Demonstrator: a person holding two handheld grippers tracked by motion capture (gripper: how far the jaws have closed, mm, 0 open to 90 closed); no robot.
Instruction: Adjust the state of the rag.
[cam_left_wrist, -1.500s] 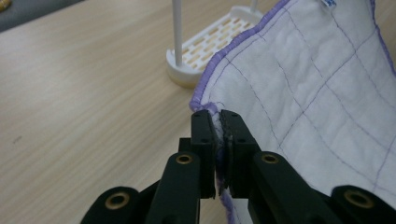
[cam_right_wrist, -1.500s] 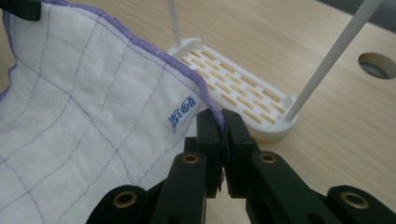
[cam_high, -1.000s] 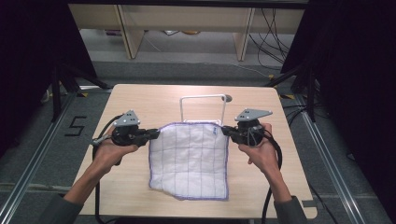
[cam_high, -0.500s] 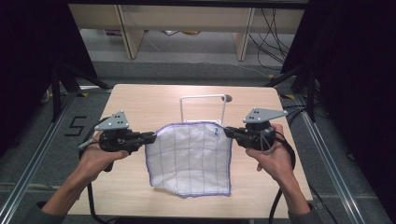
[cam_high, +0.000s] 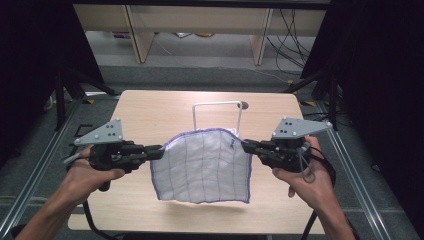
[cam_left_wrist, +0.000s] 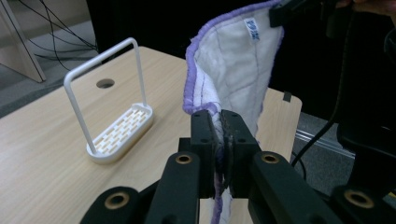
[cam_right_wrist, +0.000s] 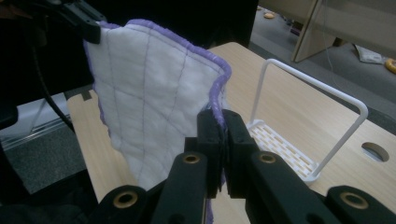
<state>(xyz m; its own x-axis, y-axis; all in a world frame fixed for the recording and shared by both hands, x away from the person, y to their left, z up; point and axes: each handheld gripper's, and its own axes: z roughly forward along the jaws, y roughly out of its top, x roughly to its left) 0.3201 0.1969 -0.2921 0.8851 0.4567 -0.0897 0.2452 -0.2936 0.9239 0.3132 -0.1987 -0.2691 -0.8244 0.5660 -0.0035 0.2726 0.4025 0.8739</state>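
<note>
Cloth (cam_high: 205, 165) hung clear above table (cam_high: 150, 107), stretched between both hands. Left gripper (cam_high: 156, 151) and right gripper (cam_high: 246, 145) each clamped top corner. Likely step — hanging it on white rack (cam_high: 218, 114) (just behind). Next move probably called for level carry forward over bar.

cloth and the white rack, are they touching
Apart. The left gripper view shows bare table between the white rack and the hanging cloth; the left gripper and right gripper hold it up by its corners.

both tongs, left tongs (cam_high: 159, 150) and right tongs (cam_high: 246, 145), hold the cloth (cam_high: 205, 165) above the table (cam_high: 150, 110).
</note>
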